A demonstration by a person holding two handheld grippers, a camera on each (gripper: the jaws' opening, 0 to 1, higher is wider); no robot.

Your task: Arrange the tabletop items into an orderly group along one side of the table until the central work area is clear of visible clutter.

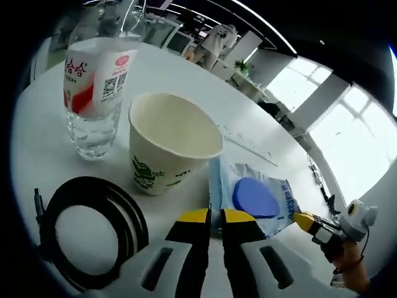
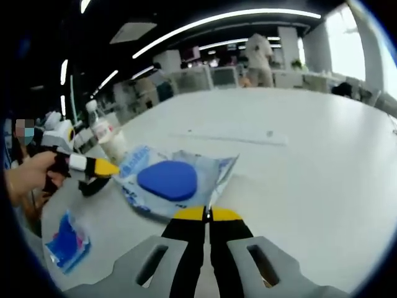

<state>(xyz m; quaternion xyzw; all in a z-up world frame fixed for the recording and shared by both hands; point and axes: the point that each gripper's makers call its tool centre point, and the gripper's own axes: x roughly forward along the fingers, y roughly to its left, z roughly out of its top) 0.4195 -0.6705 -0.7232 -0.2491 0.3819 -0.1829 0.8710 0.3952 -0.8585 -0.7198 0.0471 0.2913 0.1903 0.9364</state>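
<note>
- Two grippers pinch the same clear packet (image 1: pixel 257 197) with its blue pad inside: the left gripper (image 1: pixel 211 216) has its yellow-tipped jaws closed on one edge, and the right gripper (image 2: pixel 207 214) has its jaws closed on the opposite edge
- Both holds sit right at the packet's rim, so I judge that pulling in different directions could tear the film or let one edge slip free
- One paper cup (image 1: pixel 169 144) stands upright just beside the packet in the left gripper view, with a water bottle (image 1: pixel 94 93) close behind it and a coiled black cable (image 1: pixel 93 230) lying near the left jaws; a careless swing of the packet could tip the empty cup, which looks light, or nudge the bottle
- Another small blue packet (image 2: pixel 67 241) lies apart near the table's edge in the right gripper view, and it could be brushed off by an arm
- A long clear ruler (image 2: pixel 232 135) lies flat farther out on the table, well apart from the rest
- White and smooth, the table (image 2: pixel 310 161) is broad and likely lets light things slide
- Around it is an open office with strip ceiling lights, large bright windows, desks with monitors, and a person standing far off
</note>
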